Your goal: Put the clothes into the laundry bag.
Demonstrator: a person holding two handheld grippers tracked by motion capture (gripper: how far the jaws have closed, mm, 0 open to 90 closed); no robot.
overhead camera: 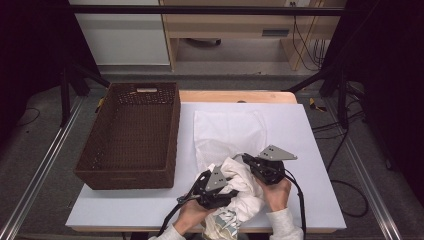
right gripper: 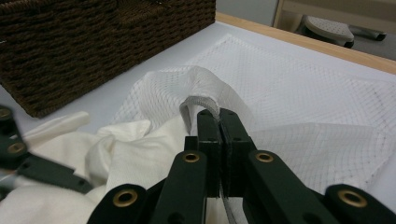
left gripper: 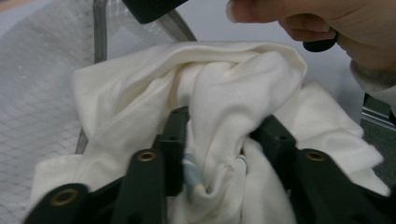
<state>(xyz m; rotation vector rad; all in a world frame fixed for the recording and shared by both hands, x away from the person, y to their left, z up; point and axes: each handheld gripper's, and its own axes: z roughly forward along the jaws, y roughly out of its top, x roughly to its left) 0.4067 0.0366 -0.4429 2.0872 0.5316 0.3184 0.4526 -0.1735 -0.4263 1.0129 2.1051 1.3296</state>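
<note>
A white mesh bag (overhead camera: 227, 130) lies flat on the white table, its near edge lifted. My right gripper (overhead camera: 245, 158) is shut on that edge; in the right gripper view the jaws (right gripper: 218, 114) pinch the bag's grey rim band (right gripper: 194, 100). A crumpled cream garment (overhead camera: 245, 192) lies at the bag's mouth near the table's front edge. My left gripper (overhead camera: 231, 186) is shut on a bunched fold of it. In the left gripper view the cloth (left gripper: 233, 79) is squeezed between the two jaws (left gripper: 224, 121). The garment's lower part hangs over the table edge.
A dark brown woven basket (overhead camera: 172, 135) stands at the left of the table, with nothing seen inside. White table surface (overhead camera: 310, 165) lies to the right of the bag. The table's wooden edge (overhead camera: 235, 96) runs along the back. The other hand (left gripper: 327, 23) is close above the garment.
</note>
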